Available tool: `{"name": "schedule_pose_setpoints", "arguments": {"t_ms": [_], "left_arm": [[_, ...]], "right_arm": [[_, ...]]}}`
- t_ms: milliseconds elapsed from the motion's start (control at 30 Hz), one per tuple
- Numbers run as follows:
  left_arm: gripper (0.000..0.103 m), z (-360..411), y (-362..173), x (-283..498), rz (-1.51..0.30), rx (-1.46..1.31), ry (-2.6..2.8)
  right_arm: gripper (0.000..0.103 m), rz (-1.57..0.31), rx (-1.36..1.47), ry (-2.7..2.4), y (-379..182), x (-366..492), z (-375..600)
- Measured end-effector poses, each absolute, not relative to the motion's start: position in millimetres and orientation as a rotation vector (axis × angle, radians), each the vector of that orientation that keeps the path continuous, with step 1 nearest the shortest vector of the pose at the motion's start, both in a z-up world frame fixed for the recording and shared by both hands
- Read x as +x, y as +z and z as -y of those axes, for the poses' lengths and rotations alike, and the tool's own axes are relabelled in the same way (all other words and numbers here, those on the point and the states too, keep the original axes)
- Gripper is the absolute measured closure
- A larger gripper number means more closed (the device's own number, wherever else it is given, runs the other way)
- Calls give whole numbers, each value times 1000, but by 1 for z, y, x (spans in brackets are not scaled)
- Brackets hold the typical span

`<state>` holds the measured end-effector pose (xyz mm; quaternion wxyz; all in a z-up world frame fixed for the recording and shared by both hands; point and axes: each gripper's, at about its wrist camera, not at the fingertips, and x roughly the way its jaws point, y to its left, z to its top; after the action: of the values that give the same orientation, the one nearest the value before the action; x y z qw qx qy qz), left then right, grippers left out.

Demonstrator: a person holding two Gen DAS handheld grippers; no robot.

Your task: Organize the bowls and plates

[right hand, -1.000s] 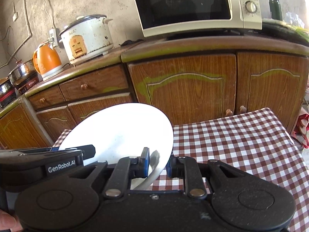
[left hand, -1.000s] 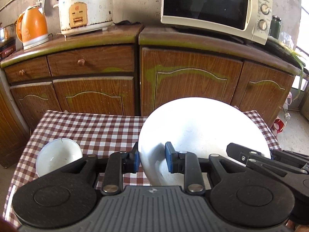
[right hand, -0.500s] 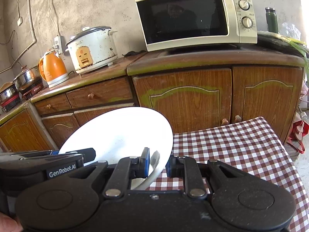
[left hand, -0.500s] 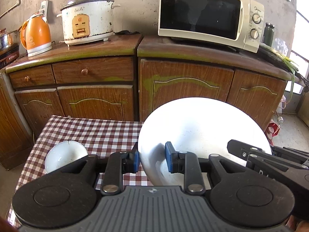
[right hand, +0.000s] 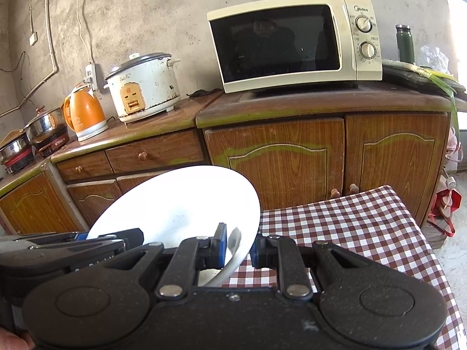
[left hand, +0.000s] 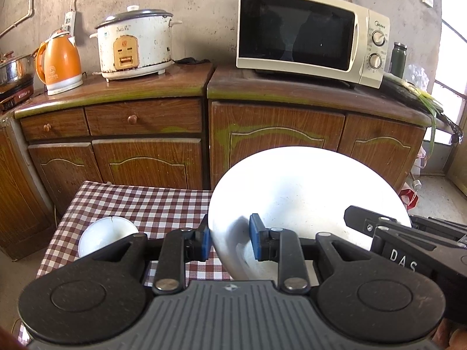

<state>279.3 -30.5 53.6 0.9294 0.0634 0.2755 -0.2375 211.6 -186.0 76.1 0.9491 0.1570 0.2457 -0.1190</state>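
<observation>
"Midea" stands on the microwave; white letters "DAS" show on the right gripper

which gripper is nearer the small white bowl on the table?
Left. The left gripper holds the big plate just right of the small bowl. The right gripper grips the plate's opposite rim, farther away.

— What has changed?
— Both grippers have lifted the white plate higher above the checked table; the cupboards behind now show in full.
— And the bowl?
— It sits lower in the left wrist view, nearer the left gripper.
</observation>
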Motion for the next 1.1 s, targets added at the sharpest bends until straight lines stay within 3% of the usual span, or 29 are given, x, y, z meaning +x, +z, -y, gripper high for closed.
{"name": "schedule_pose_setpoints", "arguments": {"t_ms": [1100], "left_arm": [[77, 10, 65, 232, -549, 103, -501]], "right_arm": [[82, -467, 306, -247, 102, 156, 162]]}}
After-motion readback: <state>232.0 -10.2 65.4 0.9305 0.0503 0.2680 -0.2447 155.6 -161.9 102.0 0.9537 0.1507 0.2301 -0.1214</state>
